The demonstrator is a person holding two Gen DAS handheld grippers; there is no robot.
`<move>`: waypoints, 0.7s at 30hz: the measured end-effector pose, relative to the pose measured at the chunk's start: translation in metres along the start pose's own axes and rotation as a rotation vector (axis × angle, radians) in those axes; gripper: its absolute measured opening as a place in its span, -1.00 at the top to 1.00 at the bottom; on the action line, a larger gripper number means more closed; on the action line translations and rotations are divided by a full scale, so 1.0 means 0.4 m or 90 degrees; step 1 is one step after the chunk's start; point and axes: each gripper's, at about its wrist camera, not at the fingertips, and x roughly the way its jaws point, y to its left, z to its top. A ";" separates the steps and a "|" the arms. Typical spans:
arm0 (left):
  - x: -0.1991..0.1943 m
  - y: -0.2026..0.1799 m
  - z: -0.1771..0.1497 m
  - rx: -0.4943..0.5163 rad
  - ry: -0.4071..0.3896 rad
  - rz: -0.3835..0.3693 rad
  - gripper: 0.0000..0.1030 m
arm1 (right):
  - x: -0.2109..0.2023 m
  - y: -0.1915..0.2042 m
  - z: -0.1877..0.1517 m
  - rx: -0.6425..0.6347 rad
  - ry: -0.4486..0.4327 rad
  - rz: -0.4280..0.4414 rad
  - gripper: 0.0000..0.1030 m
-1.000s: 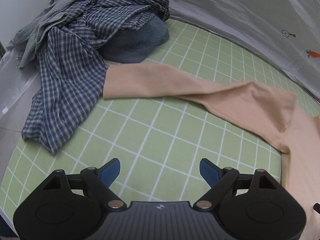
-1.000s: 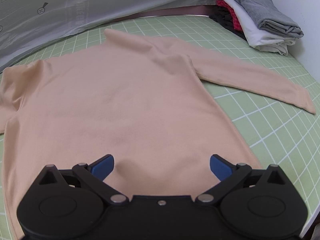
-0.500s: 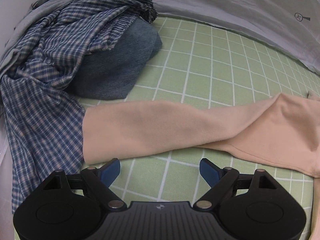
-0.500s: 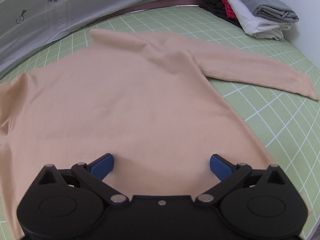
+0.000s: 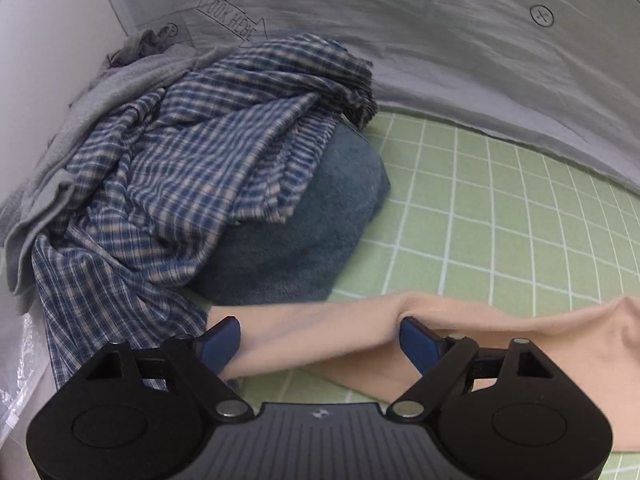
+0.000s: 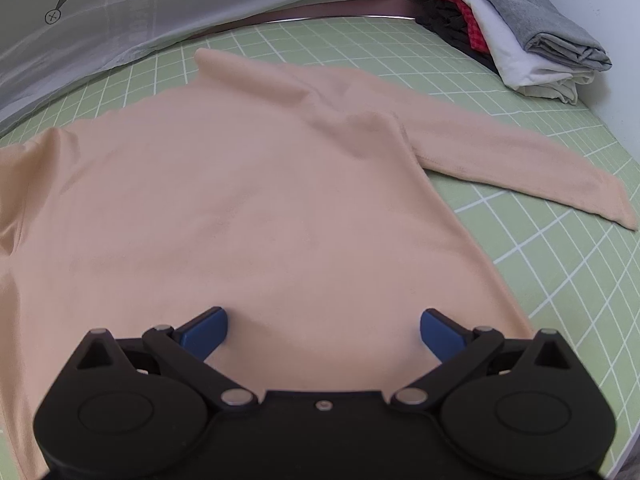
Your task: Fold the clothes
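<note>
A peach long-sleeved top (image 6: 260, 208) lies spread flat on the green grid mat (image 6: 560, 264), its right sleeve (image 6: 520, 160) stretched out to the right. Its left sleeve (image 5: 320, 332) runs across the bottom of the left wrist view. My left gripper (image 5: 320, 340) is open, its blue fingers (image 5: 220, 340) straddling the sleeve near the cuff, the fabric lying between them. My right gripper (image 6: 324, 332) is open over the lower body of the top, near the hem.
A pile of unfolded clothes sits at the left: a blue plaid shirt (image 5: 192, 168), a dark blue garment (image 5: 304, 236) and a grey one (image 5: 80, 128). A stack of folded clothes (image 6: 532, 28) stands at the far right. A grey printed sheet (image 5: 440, 40) backs the mat.
My left gripper has moved forward and down onto the left sleeve, so the sleeve now lies between its open fingers. My right gripper has edged slightly forward over the top.
</note>
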 end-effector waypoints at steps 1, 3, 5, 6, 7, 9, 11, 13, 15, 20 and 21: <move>0.005 0.003 0.006 -0.006 -0.001 0.003 -0.69 | 0.001 -0.003 0.000 0.006 0.001 0.002 -1.00; 0.015 0.009 0.012 -0.018 0.000 0.011 -0.69 | 0.001 -0.005 -0.001 0.013 0.002 0.005 -1.00; 0.027 0.013 0.011 -0.024 0.008 0.013 -0.69 | 0.001 -0.004 -0.002 0.018 0.002 0.007 -1.00; 0.034 0.014 0.008 -0.026 0.016 0.012 -0.69 | 0.001 -0.003 -0.002 0.017 0.002 0.006 -1.00; 0.042 0.015 0.003 -0.027 0.025 0.011 -0.69 | 0.001 -0.003 -0.003 0.016 0.001 0.005 -1.00; 0.042 0.012 -0.006 -0.023 0.025 0.002 -0.66 | 0.001 -0.002 -0.003 0.015 -0.001 0.004 -1.00; 0.038 0.008 -0.014 -0.017 0.018 -0.007 -0.54 | 0.002 -0.002 -0.004 0.016 -0.001 0.006 -1.00; 0.033 0.004 -0.021 -0.011 0.012 -0.017 -0.27 | 0.003 -0.003 -0.002 0.017 0.000 0.007 -1.00; 0.028 -0.001 -0.029 -0.004 0.005 -0.027 0.17 | 0.003 -0.004 -0.002 0.016 0.000 0.008 -1.00; 0.010 -0.017 -0.046 0.051 0.003 -0.021 0.87 | 0.005 -0.004 -0.003 0.022 -0.002 0.012 -1.00; 0.005 -0.007 -0.051 0.043 0.008 -0.030 0.87 | 0.005 -0.003 -0.004 0.022 -0.002 0.012 -1.00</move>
